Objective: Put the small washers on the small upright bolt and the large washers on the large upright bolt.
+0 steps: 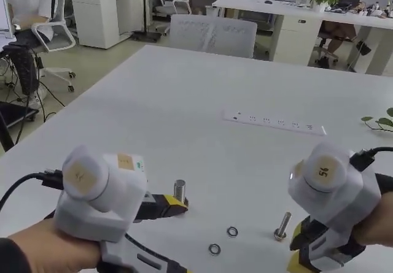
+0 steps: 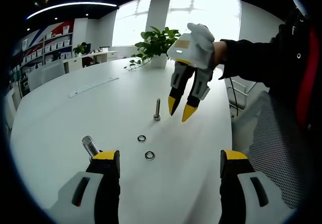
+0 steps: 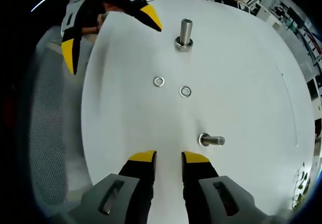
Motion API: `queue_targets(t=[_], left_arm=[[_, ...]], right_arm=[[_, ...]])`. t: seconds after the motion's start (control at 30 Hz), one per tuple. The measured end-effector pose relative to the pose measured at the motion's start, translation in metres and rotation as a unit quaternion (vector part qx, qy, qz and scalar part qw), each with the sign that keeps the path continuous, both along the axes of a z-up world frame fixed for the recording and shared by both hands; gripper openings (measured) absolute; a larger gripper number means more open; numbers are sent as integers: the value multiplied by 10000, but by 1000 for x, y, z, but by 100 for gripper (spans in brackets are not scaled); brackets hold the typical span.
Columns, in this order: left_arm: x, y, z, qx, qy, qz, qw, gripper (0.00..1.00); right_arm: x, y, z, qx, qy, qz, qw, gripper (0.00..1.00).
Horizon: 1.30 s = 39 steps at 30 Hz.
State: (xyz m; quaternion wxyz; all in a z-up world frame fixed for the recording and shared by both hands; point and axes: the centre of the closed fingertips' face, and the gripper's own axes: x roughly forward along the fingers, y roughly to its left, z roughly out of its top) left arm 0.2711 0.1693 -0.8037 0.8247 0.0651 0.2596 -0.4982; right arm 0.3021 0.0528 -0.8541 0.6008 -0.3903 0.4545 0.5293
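Two steel washers (image 1: 232, 231) (image 1: 214, 249) lie flat on the white table (image 1: 184, 101), between the bolts. The thick large bolt (image 1: 179, 190) stands upright just beyond my left gripper (image 1: 166, 208). That gripper (image 2: 170, 156) is wide open and holds nothing, with the large bolt (image 2: 90, 146) beside its left finger and the washers (image 2: 142, 138) (image 2: 150, 155) ahead. The thin small bolt (image 1: 282, 226) stands close to my right gripper (image 1: 296, 247). My right gripper (image 3: 168, 158) has a narrow gap between its jaws with nothing in it; the small bolt (image 3: 211, 140) is just to its right.
A white power strip (image 1: 274, 122) lies further back on the table. Green leaves (image 1: 381, 121) reach in at the right edge. A grey chair (image 1: 212, 35) stands at the far edge, with desks and other chairs beyond. The near table edge is close to both hands.
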Motion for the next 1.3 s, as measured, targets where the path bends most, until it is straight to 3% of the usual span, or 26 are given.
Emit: queue_targets(t=[0.33,0.83,1.3], left_arm=[[1,1,2,-8,-49,21,10000,81],[3,5,4,-13,-91,106,9999,81],[2,5,3,-30,-68,122,9999,81]], right_arm=[[-7,25,5,79,-11,276,9996,21],[18,68,9,120,-244,642,9976,21],[37,80,-10,-118,-352,794,9961,21]])
